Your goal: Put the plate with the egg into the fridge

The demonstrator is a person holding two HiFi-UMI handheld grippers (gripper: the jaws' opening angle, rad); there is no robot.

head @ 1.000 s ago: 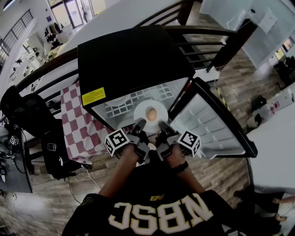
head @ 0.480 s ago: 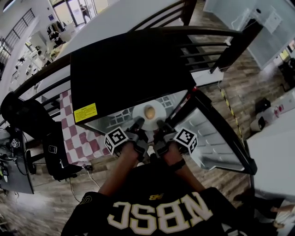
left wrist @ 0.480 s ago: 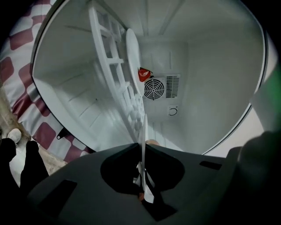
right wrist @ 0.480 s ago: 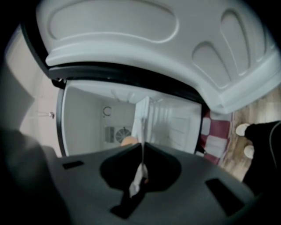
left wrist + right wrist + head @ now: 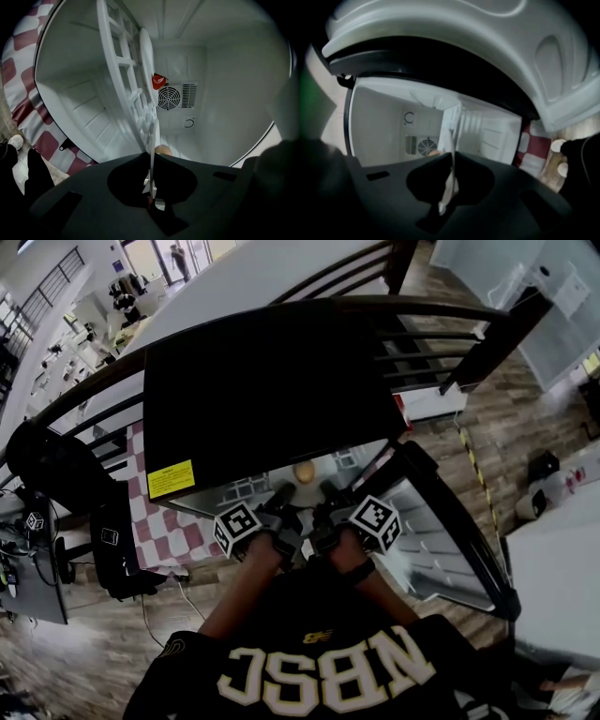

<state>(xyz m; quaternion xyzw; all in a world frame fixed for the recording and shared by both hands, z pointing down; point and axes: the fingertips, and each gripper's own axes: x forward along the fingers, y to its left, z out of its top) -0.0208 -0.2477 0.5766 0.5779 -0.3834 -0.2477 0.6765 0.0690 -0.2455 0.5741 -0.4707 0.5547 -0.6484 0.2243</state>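
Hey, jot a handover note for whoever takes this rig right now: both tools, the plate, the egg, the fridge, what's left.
Grip: left tool shut on the plate rim; right tool likewise.
Plate, egg on it, is held partly inside the open fridge above the wire shelf; whether it touches is unclear.
Done: door open, plate brought in.
Left: set down, release, withdraw, close door.

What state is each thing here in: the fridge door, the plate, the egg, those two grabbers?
fridge door: open
plate: held by its rim, partly inside the fridge
egg: whole, on the plate
left gripper: shut on the plate
right gripper: shut on the plate
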